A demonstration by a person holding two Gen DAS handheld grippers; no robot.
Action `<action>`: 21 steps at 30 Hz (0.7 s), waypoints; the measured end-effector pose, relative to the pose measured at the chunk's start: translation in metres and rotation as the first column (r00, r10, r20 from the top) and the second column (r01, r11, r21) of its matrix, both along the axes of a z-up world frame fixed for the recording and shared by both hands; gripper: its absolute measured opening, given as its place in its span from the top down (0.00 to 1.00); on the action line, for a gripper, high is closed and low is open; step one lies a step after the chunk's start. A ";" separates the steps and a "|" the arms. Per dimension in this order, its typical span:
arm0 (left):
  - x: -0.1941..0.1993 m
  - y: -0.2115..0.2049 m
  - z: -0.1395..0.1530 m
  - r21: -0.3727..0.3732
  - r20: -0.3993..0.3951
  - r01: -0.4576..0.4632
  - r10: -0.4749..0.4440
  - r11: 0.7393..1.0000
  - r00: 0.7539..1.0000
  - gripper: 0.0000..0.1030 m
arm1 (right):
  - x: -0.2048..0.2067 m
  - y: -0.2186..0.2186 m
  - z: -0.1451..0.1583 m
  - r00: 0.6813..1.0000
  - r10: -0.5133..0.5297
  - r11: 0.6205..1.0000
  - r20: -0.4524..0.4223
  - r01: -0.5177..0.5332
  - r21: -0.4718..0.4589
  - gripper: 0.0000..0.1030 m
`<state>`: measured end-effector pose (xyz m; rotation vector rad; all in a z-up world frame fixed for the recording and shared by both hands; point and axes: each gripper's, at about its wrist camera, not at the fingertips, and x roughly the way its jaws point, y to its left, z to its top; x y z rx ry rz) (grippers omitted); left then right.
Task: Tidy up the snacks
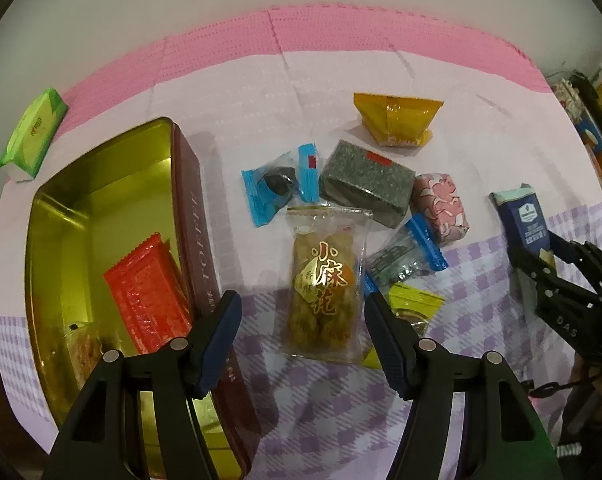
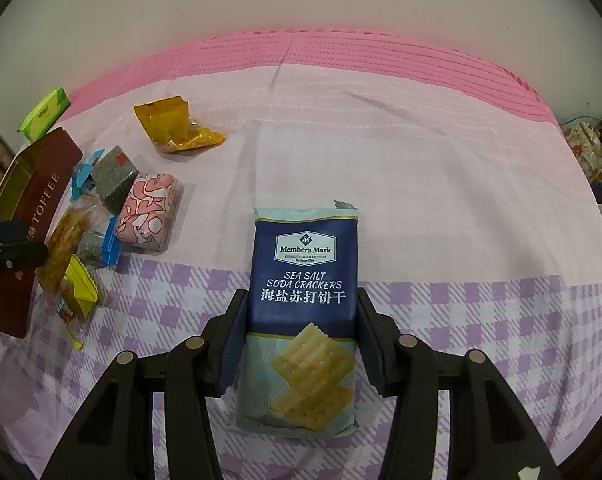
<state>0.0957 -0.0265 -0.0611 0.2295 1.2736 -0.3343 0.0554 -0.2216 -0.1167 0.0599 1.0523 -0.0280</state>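
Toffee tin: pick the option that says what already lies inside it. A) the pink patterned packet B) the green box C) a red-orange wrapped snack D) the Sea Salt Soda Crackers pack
C: in the left wrist view a red-orange wrapped snack leans inside the open toffee tin, while the crackers pack sits between the fingers of the right gripper out on the cloth.

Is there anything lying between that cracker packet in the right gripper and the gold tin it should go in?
Yes. The right hand-held gripper grips the soda cracker packet. Between it and the toffee tin lies the snack pile on the cloth; lifting over should clear it.
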 end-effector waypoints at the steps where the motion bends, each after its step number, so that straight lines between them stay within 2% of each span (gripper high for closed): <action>1: 0.001 -0.001 -0.002 -0.001 -0.006 0.002 -0.002 1.000 1.000 0.37 | 0.001 0.000 0.000 1.000 -0.001 1.000 0.001 0.001 0.001 0.53; 14: 0.015 -0.011 -0.021 0.016 -0.040 0.000 0.001 1.000 0.999 0.44 | 0.000 0.000 0.000 1.000 -0.003 1.000 0.003 0.003 0.005 0.53; 21: 0.017 -0.021 -0.028 0.022 -0.026 0.004 -0.003 1.000 1.000 0.55 | 0.000 0.000 0.000 1.000 -0.004 1.000 0.003 0.004 0.005 0.53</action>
